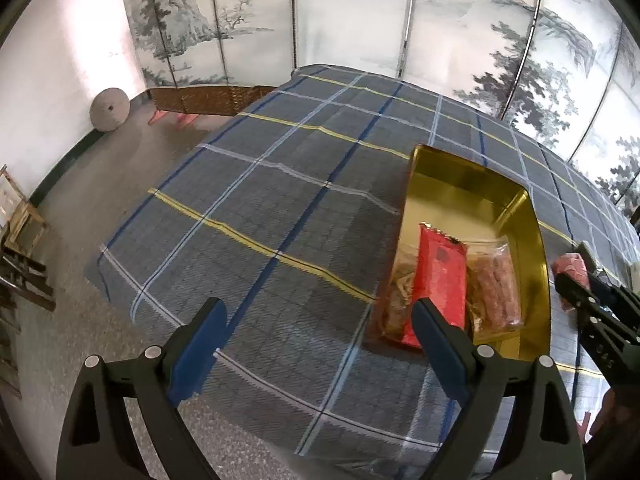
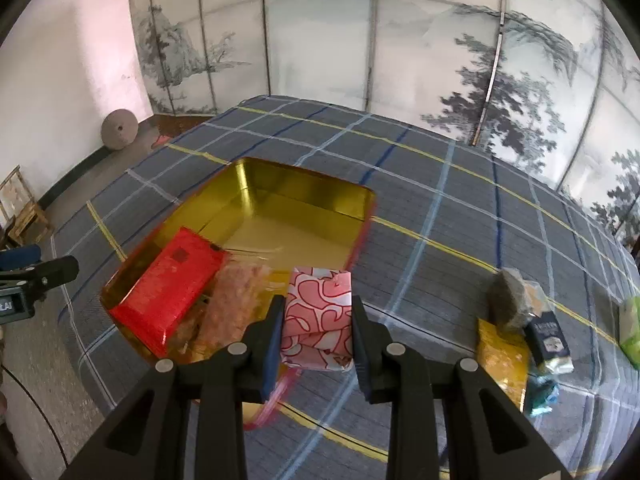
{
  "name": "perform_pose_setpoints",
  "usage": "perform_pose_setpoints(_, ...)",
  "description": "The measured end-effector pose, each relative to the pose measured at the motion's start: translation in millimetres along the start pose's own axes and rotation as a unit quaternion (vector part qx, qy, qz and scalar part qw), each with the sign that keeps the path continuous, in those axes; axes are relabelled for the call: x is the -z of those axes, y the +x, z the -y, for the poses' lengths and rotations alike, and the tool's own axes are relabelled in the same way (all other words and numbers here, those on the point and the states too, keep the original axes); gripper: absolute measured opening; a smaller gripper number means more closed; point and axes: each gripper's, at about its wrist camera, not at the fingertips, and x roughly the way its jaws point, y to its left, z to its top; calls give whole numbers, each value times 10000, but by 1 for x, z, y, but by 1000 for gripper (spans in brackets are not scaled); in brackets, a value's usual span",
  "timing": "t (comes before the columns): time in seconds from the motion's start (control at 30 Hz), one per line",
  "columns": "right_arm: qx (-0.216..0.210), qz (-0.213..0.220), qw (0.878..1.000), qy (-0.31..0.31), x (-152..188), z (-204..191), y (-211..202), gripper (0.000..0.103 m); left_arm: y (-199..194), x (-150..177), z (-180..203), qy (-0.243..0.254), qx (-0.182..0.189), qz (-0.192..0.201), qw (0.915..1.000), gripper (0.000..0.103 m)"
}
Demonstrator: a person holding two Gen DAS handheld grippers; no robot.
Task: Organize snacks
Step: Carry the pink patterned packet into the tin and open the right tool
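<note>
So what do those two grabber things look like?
Both are alike. The left gripper has black plastic arms with long cut-out holes, round silver pins at the joints, and two flat blue pads on its fingers. The right gripper has the same black frame, silver pins and dark blue pads. Its side view shows small screws, and the left one carries a small white label, too blurred to read.

The right tongs (image 2: 316, 334) clamp a pink-and-white patterned packet (image 2: 318, 312) at the near edge of the gold tin (image 2: 304, 184), where a red packet (image 2: 168, 288) lies.
</note>
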Motion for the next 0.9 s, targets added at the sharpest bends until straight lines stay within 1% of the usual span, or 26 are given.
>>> perform_pose_setpoints(0.17,5,-108,9998,-192,-3,-14,13,30,1,1,-11,-134,-11,-49,9999,92)
perform_pose_setpoints(0.47,115,-186,9986,-479,1,-33,26,30,2,3,-22,-185,-110,-100,9997,92)
perform_pose_setpoints(0.53,117,-228,9985,-488,3,-36,28,30,3,4,-22,-187,-118,-124,9997,92)
perform_pose_setpoints(0.7,-85,-334,9987,-367,6,-41,30,30,4,5,-24,-176,-154,-149,9996,92)
perform_pose_setpoints(0.9,-118,-482,9981,-367,13,-46,36,30,3,5,-24,-172,-180,-149,9996,92)
